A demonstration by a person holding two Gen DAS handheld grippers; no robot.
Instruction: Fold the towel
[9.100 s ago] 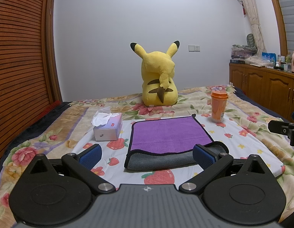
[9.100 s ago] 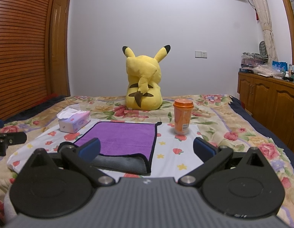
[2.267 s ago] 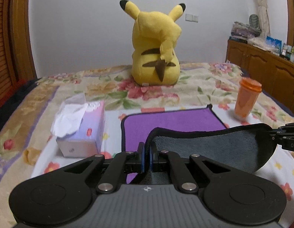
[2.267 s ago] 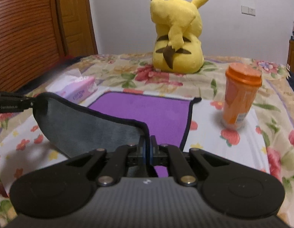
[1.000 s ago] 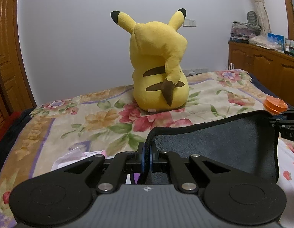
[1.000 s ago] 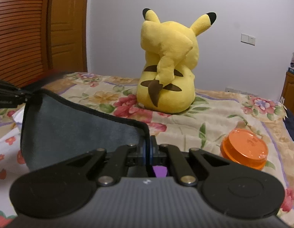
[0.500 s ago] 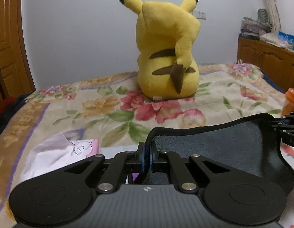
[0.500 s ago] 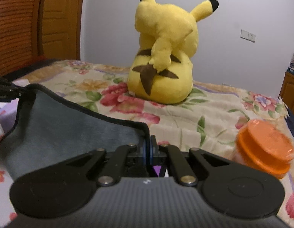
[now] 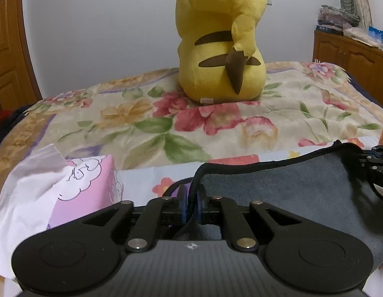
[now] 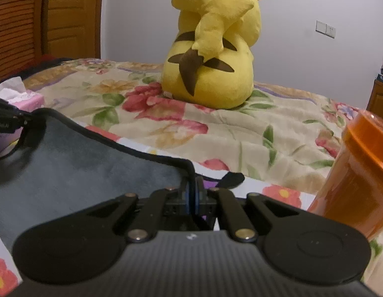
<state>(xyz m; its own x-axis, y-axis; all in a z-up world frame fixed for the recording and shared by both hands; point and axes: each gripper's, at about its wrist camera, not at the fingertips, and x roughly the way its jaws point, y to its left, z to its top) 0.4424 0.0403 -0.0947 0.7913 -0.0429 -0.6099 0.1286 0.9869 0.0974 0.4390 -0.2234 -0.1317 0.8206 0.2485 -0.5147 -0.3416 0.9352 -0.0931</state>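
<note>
On a bed spread with a cream floral quilt, the left gripper is pinched tight on one corner of a soft towel, grey on its showing face with black piping and a purple underside, the blue pads pressed together with the trimmed edge rising between them at 12 o'clock of the tool. The right gripper is likewise clamped narrow on the opposite corner, and the towel hangs as a slack grey sheet stretched between the two tools, its top hem sagging in a shallow curve. In the left wrist view the right gripper shows at 3 o'clock, at the cloth's far end; in the right wrist view the left gripper shows at 9 o'clock, gripping its end. A sliver of the purple face peeks out just below each pair of closed pads. A large yellow plush toy with brown back stripes and black-tipped ears sits upright at 12 o'clock on the quilt, its back to both cameras, well apart from the towel. A pink tissue box with white tissue pulled up lies at 9 o'clock of the left gripper, just beside it. An orange plastic lidded cup stands at 3 o'clock of the right gripper, close by on a white strawberry-print sheet. A wooden cabinet lines the wall at 2 o'clock.
</note>
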